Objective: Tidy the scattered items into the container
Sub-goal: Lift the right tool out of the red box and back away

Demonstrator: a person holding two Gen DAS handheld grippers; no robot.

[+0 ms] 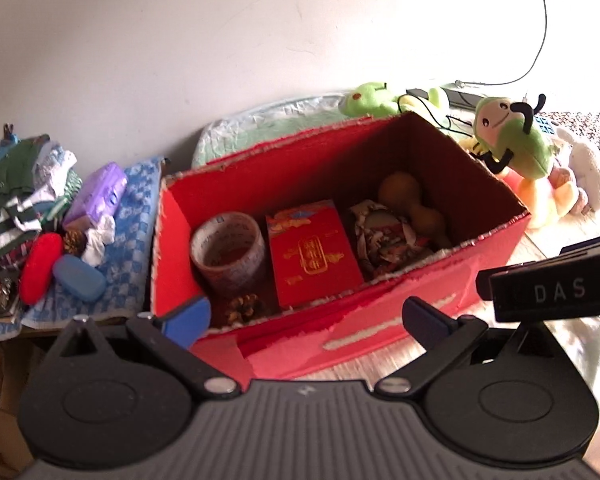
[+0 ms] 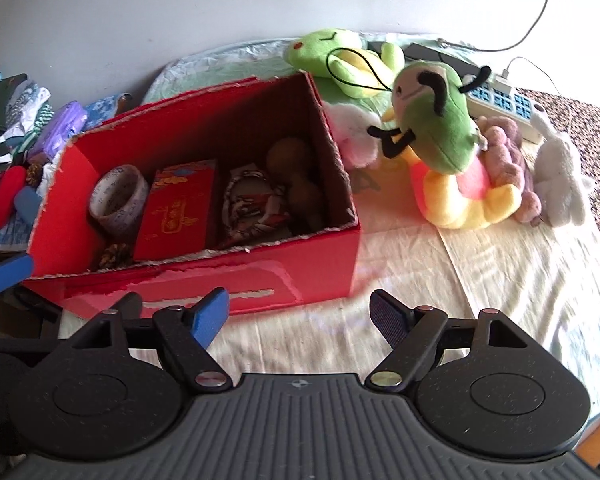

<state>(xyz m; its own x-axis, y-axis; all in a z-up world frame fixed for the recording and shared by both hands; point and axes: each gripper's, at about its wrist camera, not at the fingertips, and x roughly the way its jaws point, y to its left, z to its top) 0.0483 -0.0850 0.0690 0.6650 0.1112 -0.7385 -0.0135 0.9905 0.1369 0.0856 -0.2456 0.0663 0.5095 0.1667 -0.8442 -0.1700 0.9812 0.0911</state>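
Red cardboard box (image 1: 420, 304) open, upright; holds tape roll (image 1: 228, 254), red packet (image 1: 314, 252), pinecone (image 1: 242, 307), possibly gourd (image 1: 410, 204).

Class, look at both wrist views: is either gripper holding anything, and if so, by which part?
Nothing is held. The left gripper and the right gripper are both open and empty, near the red box.

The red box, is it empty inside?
No, the red box already holds a roll of tape, a red packet, a pine cone and a few other things.
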